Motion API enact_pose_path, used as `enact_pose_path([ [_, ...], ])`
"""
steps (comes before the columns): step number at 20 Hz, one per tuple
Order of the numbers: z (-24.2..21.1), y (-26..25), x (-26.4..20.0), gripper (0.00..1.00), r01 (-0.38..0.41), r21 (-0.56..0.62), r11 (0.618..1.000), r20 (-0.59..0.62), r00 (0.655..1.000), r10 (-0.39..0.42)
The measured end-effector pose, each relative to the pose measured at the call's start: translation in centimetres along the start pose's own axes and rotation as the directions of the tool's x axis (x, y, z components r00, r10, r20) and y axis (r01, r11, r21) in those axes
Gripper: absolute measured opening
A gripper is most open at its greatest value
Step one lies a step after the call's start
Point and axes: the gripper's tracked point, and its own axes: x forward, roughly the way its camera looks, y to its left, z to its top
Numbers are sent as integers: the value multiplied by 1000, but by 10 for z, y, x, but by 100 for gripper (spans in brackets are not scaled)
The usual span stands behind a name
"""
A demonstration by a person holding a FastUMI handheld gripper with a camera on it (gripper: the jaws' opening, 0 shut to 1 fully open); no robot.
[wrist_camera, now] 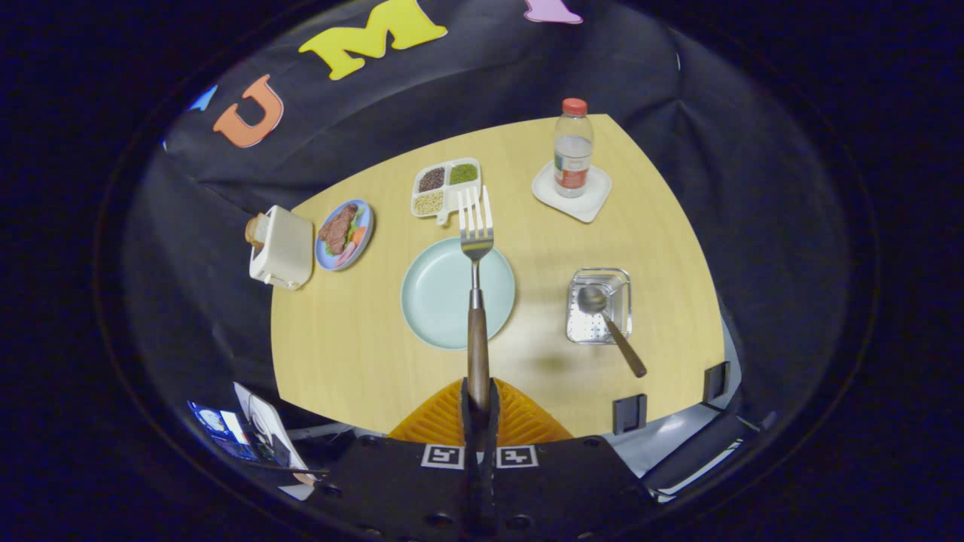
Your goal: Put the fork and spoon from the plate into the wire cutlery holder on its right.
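Wire holder (599, 305) with spoon (606, 318) inside

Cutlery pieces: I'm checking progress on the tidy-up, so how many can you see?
2. The fork is clamped by its wooden handle in the shut gripper, held above the plate. The spoon stands in the wire cutlery holder, right of the plate.
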Motion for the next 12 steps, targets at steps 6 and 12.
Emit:
enact_pose_path([
  [6,-8,-66,-1,1,48,57,997,-47,998,-45],
  [12,-30,-82,19,1,37,106,994,-168,986,-19],
])
